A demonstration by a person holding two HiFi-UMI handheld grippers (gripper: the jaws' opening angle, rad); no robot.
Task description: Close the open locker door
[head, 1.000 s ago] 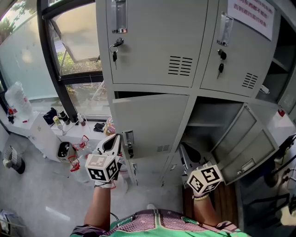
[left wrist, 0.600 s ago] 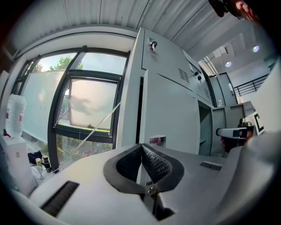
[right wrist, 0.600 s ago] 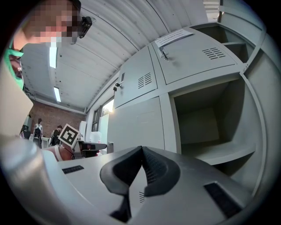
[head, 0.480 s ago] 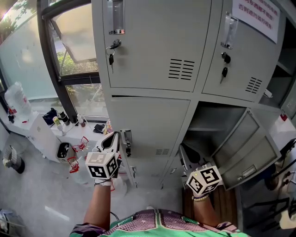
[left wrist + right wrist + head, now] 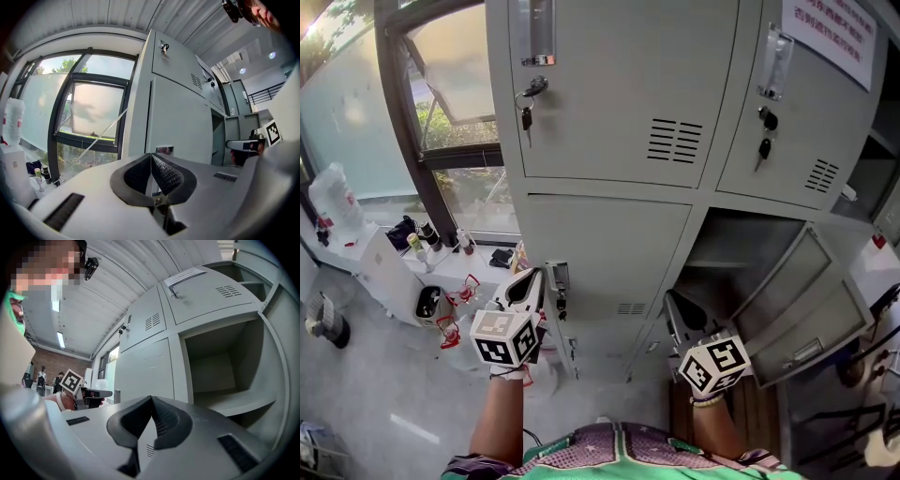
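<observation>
Locker door [image 5: 802, 300], grey metal, stands swung out to the right of its empty lower-right compartment [image 5: 727, 239], so the task is not yet done. The neighbouring lower-left door [image 5: 600, 248] sits flush in its frame. The left tongs [image 5: 532, 279] are pressed together and hold nothing. They point level, just beside that door's latch [image 5: 559, 279]; whether they touch it cannot be told. The right tongs [image 5: 672, 302] are also pressed together and empty, low near the open compartment's left edge and well apart from the open door. Shut tongs probably serve as a blunt pusher for swinging it closed.
</observation>
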